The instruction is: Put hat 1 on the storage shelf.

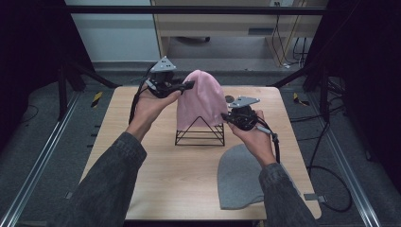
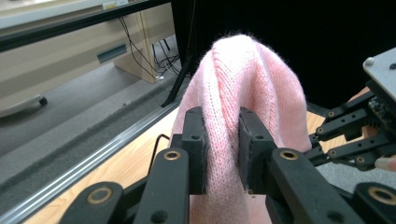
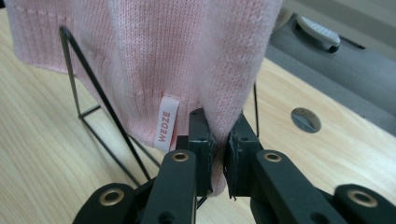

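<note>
Left gripper (image 1: pixel 188 85): jaws pinch a fold of knit high on the pink beanie (image 1: pixel 202 97); in the left gripper view the fabric bulges up between the two pads (image 2: pixel 198 140), so the grip is on cloth, not on the frame beneath. It comes in from the far left of the hat, near the crown.

Right gripper (image 1: pixel 226 117): jaws clamped on the lower right hem of the same hat. The right gripper view shows the edge of the knit drawn down into the narrow gap between the pads (image 3: pixel 238 149), just right of a small sewn label (image 3: pixel 166 122) reading WEDZE.

Reading of the hold: one grip high, one grip low on opposite sides. This probably serves to seat the hat evenly over its support, with the top hold steadying the crown and the bottom hold tensioning the hem. Whether it is going on or coming off cannot be told.

The pink beanie sits draped over a black wire stand (image 1: pixel 199 135), a triangular frame on a rectangular base, at the middle of the wooden table (image 1: pixel 156 165), toward the far edge. The hem hangs partway down the frame, its legs bare below.

A grey beanie (image 1: pixel 239 177) lies flat on the table at near right, under the right forearm and apart from the stand. A round dark cable port (image 3: pixel 306 119) is set into the tabletop far right of the stand.
</note>
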